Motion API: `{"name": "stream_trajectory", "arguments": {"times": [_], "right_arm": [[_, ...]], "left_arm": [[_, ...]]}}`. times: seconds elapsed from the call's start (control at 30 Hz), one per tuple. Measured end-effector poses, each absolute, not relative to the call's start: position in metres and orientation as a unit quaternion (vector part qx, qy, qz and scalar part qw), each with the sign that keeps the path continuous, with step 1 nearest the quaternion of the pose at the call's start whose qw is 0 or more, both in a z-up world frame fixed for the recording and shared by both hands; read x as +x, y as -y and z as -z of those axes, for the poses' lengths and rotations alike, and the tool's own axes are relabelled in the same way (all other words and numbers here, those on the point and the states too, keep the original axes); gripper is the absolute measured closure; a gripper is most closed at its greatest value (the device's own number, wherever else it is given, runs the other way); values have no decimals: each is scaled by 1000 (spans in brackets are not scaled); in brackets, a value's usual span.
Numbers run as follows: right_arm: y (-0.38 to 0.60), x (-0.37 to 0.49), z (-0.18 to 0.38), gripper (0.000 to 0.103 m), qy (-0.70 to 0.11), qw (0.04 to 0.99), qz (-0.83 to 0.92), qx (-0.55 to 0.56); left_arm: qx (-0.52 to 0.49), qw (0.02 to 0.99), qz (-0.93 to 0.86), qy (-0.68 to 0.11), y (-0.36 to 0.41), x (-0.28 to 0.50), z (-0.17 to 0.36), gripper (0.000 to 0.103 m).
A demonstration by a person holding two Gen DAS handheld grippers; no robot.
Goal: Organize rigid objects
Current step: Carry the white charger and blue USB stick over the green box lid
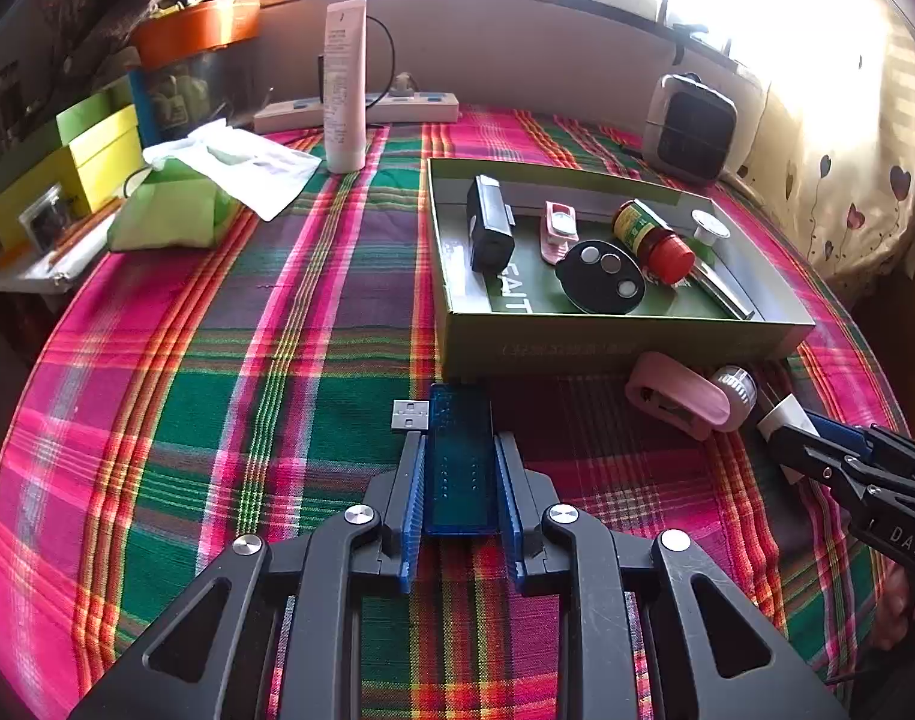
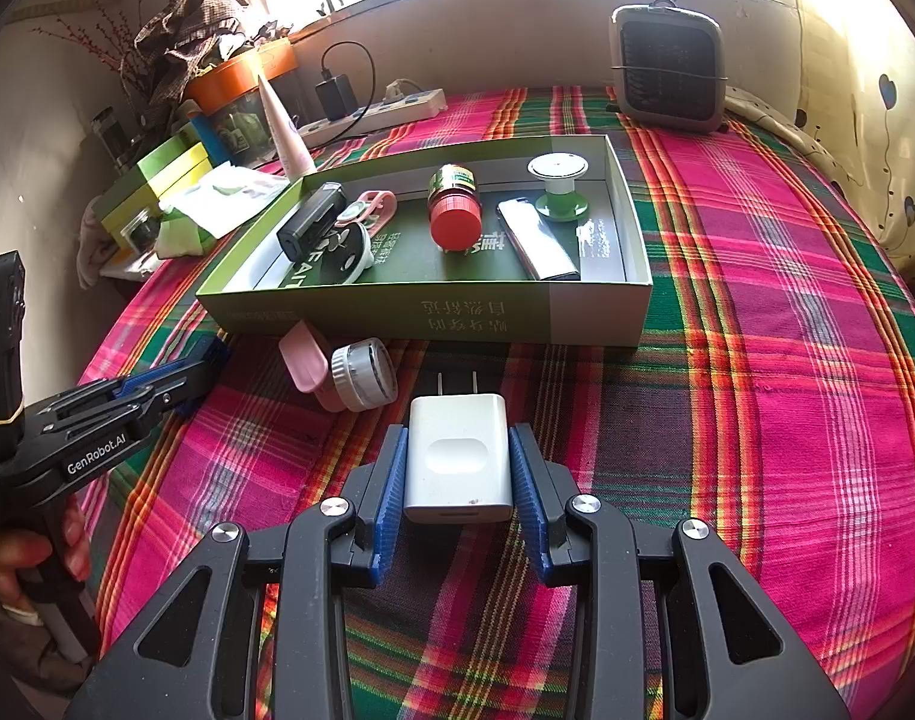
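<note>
Blue ribbed pads of the left hand-held gripper (image 1: 460,450) press on both long sides of a translucent blue USB device (image 1: 460,462), whose metal plug (image 1: 409,415) juts out past the left fingertip. The device lies flat on the plaid cloth (image 1: 217,420) covering the bench, its far end almost touching the near wall of the green box (image 1: 607,342) straight ahead.

The right hand-held gripper (image 2: 458,450) holds a white charger (image 2: 458,459) between its blue pads, pinched at both flanks, the two prongs (image 2: 456,384) pointing away towards the box (image 2: 433,315). The charger rests on the cloth (image 2: 787,360) just short of that box.

Ahead and to the left of the right hand-held gripper, beside the box wall, lie a pink stapler-like piece (image 2: 304,360) and a white round cap (image 2: 364,375), touching one another. From the left hand-held gripper these two sit ahead and to the right.

Inside the box lie a black block (image 1: 490,231), a pink clip (image 1: 558,228), a black oval disc with three silver dots (image 1: 604,276), a red-capped jar (image 1: 652,234) on its side, a silver lighter (image 2: 538,240) and a white spool on a green base (image 2: 559,186).

Beyond the box stand a small heater (image 2: 667,69), a white power strip (image 1: 397,108) and an upright white tube (image 1: 344,84).
</note>
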State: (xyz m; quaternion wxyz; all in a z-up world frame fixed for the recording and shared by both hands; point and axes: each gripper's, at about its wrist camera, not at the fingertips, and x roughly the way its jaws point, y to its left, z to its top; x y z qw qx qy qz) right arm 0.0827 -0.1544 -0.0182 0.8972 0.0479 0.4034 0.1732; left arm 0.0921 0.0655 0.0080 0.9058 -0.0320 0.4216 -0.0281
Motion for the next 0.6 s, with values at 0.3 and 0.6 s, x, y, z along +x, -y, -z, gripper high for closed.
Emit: {"name": "stream_trajectory", "arguments": {"times": [0.3,0.6], "right_arm": [[153,82,18,68,-403,898,-171,45],[152,81,17,68,-404,897,-173,47]], "left_arm": [[-32,905,35,-422,-64,91,-10,82],[-31,910,44,-411,-62,87,-20,82]]}}
